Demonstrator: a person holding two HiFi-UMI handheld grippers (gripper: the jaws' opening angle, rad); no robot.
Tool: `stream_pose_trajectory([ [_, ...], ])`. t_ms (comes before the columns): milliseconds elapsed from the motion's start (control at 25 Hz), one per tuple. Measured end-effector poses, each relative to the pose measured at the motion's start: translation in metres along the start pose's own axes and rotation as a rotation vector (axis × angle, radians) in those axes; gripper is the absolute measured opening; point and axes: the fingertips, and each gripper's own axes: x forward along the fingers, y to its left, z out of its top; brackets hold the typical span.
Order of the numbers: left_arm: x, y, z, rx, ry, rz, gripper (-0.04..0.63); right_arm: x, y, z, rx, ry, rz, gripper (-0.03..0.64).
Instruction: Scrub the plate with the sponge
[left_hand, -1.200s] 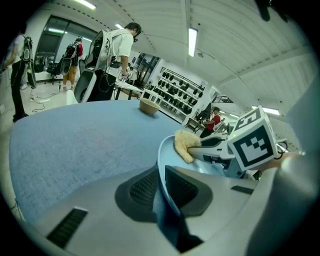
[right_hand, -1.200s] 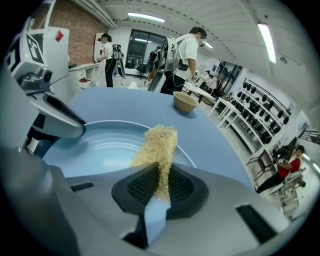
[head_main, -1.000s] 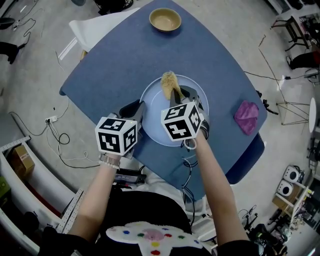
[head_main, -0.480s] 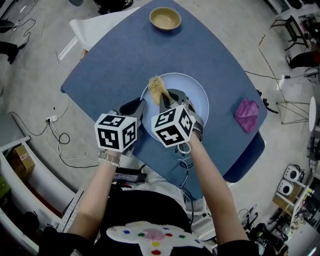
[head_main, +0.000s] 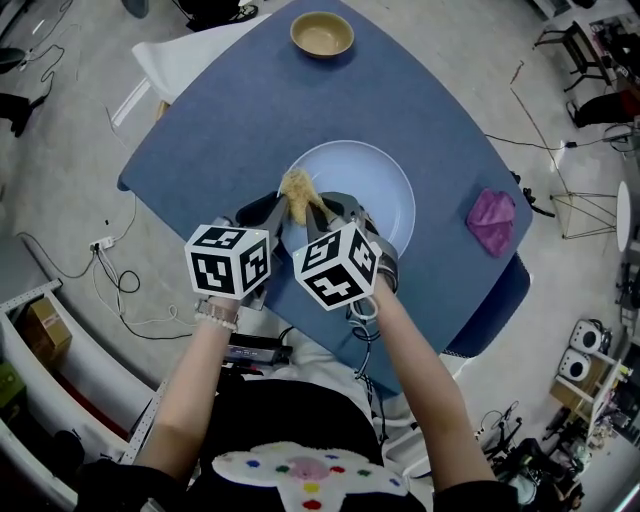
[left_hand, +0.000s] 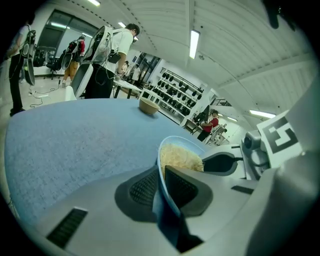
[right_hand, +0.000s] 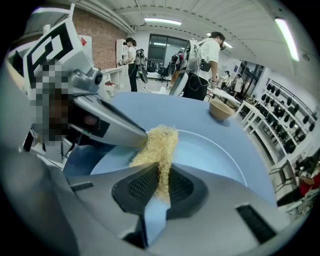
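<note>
Right tool (right_hand: 161, 184) tight on sponge (right_hand: 160, 145)

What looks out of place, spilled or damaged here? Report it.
Nothing stands out. The left gripper clamps the plate by its rim, the right gripper holds the sponge on it, nothing spilled. Only a crumpled purple cloth lies near the table's right edge.

Bright and even, lit by ceiling strips (left_hand: 194, 43) high above the jaws. Only soft, faint shadows on the table (head_main: 200, 130) right under the left gripper (head_main: 270, 212) and right gripper (head_main: 322, 212). Heavy fisheye warp and dark corners in both gripper views.
</note>
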Motion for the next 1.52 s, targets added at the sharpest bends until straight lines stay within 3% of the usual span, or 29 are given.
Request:
stream_pose_trajectory([
  [440,0.001,0.0,0.001,0.011,-0.004,0.0,0.055,-0.015,0.025,-0.02,0.013,0.023,0.131,0.043],
  [880,0.002,0.0,0.001,0.025,-0.005,0.016,0.055,-0.033,0.051,-0.048,-0.196,0.085,0.205,0.043],
  [1160,0.003,0.001,0.002,0.03,-0.001,0.022,0.055,-0.046,0.046,-0.075,-0.234,0.132,0.21,0.043],
  [1520,0.002,0.001,0.003,0.034,-0.005,0.034,0.054,-0.059,0.018,-0.107,-0.268,0.206,0.147,0.044],
])
